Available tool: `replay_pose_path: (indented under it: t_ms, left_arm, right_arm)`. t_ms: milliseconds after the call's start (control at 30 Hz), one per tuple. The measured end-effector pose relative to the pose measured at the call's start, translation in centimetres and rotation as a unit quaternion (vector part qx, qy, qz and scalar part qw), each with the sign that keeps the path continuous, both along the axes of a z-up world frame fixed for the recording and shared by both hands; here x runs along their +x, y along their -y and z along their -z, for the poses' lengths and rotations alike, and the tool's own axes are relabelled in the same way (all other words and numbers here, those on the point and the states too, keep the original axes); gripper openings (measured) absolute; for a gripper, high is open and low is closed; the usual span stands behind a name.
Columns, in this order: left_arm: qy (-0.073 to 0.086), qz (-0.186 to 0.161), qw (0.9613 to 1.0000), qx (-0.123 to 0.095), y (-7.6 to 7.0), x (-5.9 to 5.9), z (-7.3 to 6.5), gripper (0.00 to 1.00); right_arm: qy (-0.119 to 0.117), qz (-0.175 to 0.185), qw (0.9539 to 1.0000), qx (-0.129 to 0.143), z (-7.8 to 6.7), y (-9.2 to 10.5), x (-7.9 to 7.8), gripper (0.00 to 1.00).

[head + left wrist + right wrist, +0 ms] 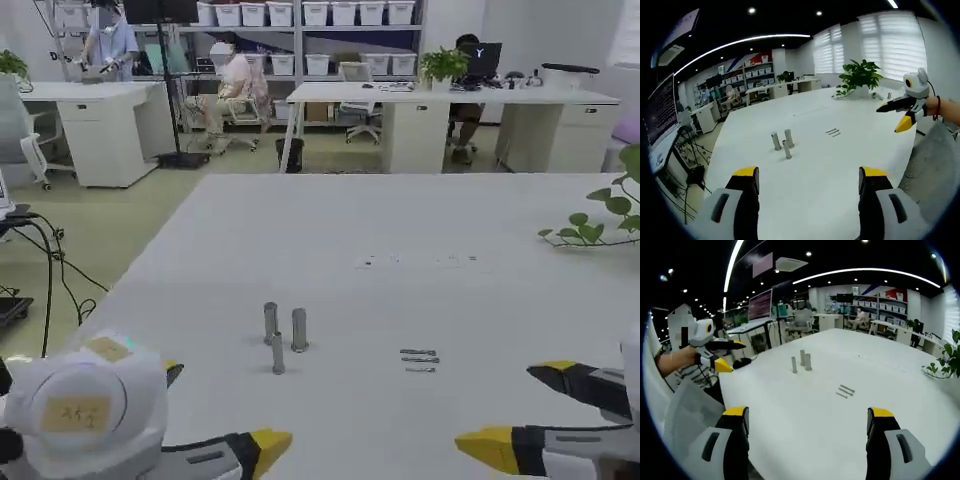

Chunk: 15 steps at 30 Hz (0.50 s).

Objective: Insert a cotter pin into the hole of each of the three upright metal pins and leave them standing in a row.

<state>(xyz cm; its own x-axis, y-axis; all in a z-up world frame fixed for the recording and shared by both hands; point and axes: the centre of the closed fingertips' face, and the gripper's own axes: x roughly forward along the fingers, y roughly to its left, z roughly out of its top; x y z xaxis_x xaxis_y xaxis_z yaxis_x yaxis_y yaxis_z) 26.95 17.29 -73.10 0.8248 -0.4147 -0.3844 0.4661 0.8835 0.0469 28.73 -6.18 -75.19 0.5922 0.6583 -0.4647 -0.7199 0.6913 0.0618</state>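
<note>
grey pins [285, 335], white table [400, 240], yellow fingertips [268, 441]

The three cotter pins [419, 361] were too small to show their shape, and no holes could be made out in the metal pins [299, 328]. The head view's edges cut off the left gripper [222, 405] and the right gripper [512, 408].

**Status: parts laid out, unassembled**

Three short grey metal pins [299, 329] stand upright on the white desk [400, 230], left of centre and toward its near edge. They are grouped in a tight triangle rather than a row. Three thin cotter pins [419, 361] lie flat and parallel, loose, well apart to the right of that group.
</note>
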Motion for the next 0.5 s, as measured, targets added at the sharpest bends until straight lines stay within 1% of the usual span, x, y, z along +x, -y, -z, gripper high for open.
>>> replay_pose_path:
  t_ms: [167,267,367,433,500]
  left_arm:
    - [0.0,-0.003,1.0,-0.003,-0.06,-0.02,-0.15,0.99]
    - [0.0,-0.005,1.0,-0.001,-0.13,-0.01,-0.18,0.99]
    - [-0.001,-0.006,1.0,-0.001,-0.22,0.05,-0.11,0.99]
    - [-0.002,-0.008,1.0,0.002,-0.31,0.07,-0.03,0.98]
    - [-0.001,-0.008,1.0,0.001,-0.32,0.09,-0.06,0.98]
  right_arm:
    - [-0.004,0.0,1.0,0.002,0.06,-0.08,-0.06,0.98]
    - [0.001,0.001,1.0,-0.002,-0.09,-0.03,0.05,0.97]
    - [0.007,0.004,1.0,0.005,-0.56,0.0,0.21,0.96]
    - [0.008,0.005,0.9999,0.007,-0.67,0.06,0.31,0.95]
    - [0.008,0.003,0.9999,0.007,-0.66,0.06,0.33,0.93]
